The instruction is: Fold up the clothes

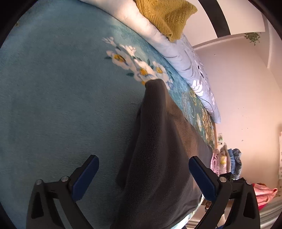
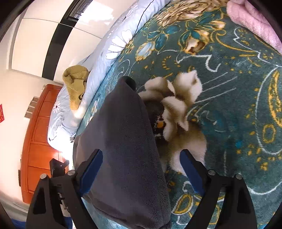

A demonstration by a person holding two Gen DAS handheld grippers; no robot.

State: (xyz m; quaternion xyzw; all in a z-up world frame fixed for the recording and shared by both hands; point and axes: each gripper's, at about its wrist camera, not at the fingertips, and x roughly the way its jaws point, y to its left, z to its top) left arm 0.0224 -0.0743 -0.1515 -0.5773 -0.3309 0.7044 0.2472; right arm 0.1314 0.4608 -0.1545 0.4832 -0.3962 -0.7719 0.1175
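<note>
A dark grey fleece garment [image 1: 158, 149] is laid on the floral blanket [image 1: 52, 105]; the left gripper [image 1: 143, 173] and right gripper [image 2: 141, 167] are spread wide, jaws holding nothing

Left wrist camera sitting low over bed, looking forward and down between its own fingers [image 1: 96, 174], tilting hard, blue blanket [image 1: 52, 105] filling frame, wall at right. Right wrist camera riding just as close, facing down onto floral blanket [image 2: 229, 105]. Both views sharing grey fleece garment [image 1: 158, 158] [image 2: 123, 141], mustard knit [image 1: 165, 15] [image 2: 75, 82] and pale quilt [image 1: 176, 52] [image 2: 105, 56].
</note>
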